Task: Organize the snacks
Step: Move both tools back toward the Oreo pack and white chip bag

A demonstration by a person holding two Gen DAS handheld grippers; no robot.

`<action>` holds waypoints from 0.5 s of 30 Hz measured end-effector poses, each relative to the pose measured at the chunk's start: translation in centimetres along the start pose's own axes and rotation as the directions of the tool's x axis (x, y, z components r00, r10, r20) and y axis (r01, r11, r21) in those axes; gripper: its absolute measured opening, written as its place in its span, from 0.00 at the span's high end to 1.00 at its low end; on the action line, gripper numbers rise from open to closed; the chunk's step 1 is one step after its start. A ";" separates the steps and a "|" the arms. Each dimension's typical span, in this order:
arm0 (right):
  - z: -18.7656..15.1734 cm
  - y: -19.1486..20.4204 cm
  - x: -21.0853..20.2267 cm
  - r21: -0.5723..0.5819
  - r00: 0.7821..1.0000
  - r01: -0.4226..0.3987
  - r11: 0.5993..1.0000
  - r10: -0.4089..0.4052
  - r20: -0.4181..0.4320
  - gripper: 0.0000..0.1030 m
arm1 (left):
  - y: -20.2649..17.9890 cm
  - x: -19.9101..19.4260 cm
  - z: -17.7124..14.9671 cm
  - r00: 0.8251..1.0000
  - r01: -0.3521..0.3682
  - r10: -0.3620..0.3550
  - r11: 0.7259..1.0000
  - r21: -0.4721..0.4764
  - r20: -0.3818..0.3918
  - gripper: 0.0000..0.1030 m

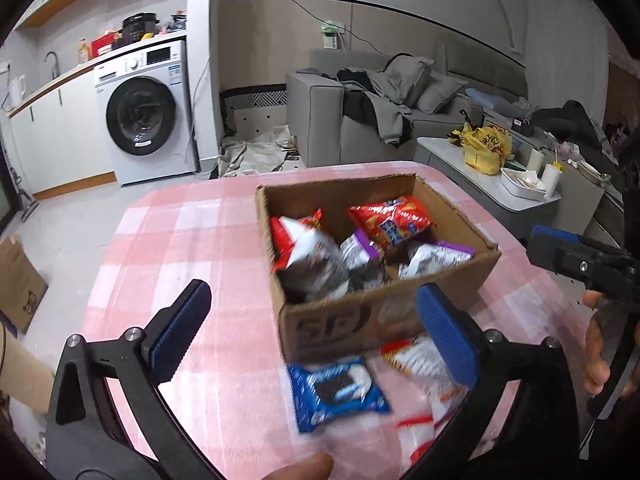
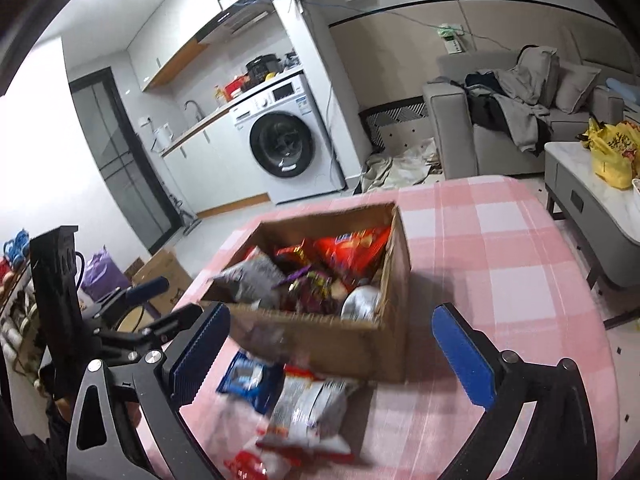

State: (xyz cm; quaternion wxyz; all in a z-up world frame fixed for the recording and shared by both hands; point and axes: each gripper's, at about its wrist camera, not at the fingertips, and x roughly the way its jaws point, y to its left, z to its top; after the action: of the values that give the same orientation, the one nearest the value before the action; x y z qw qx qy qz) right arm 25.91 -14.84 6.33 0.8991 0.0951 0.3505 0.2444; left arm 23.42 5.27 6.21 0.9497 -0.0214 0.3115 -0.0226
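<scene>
An open cardboard box (image 1: 332,322) stands on the pink checked tablecloth (image 1: 180,240). It holds a red chips bag (image 1: 390,220), a white, black and red packet (image 1: 308,252) and purple-trimmed packets (image 1: 436,258). In front of the box lie a blue cookie pack (image 1: 338,392) and a white and red packet (image 1: 424,364). My left gripper (image 1: 314,294) is open above the box's near wall, holding nothing. In the right wrist view my right gripper (image 2: 332,314) is open over the same box (image 2: 320,348), with the blue pack (image 2: 250,380) and the white and red packet (image 2: 312,408) below it.
The table edge curves away on the left, above a cardboard carton on the floor (image 1: 16,280). A washing machine (image 1: 144,116) stands at the back left, a grey sofa (image 1: 360,120) behind the table. On the right, a low table (image 1: 480,168) carries a yellow bag (image 1: 484,148).
</scene>
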 end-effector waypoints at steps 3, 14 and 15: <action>-0.9 0.6 -0.2 -0.011 1.000 -0.003 1.000 0.002 -0.022 0.00 | 0.9 -1.2 -1.4 1.000 -0.013 0.013 1.000 -0.022 -0.001 0.00; -3.4 1.9 1.7 -0.059 0.993 0.001 0.998 -0.008 -0.118 0.00 | 2.5 -0.8 -5.1 0.997 -0.012 0.007 0.998 -0.068 -0.073 0.00; -3.5 2.0 2.0 -0.061 0.992 0.002 0.998 -0.010 -0.129 0.00 | 2.4 -0.7 -5.2 0.997 -0.021 0.016 0.998 -0.063 -0.073 0.00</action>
State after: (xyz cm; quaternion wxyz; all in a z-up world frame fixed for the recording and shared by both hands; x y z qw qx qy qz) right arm 24.07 -12.16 3.28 0.8778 0.0505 0.4005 0.2578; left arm 19.82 7.60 2.29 0.9368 -0.0478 0.3464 -0.0047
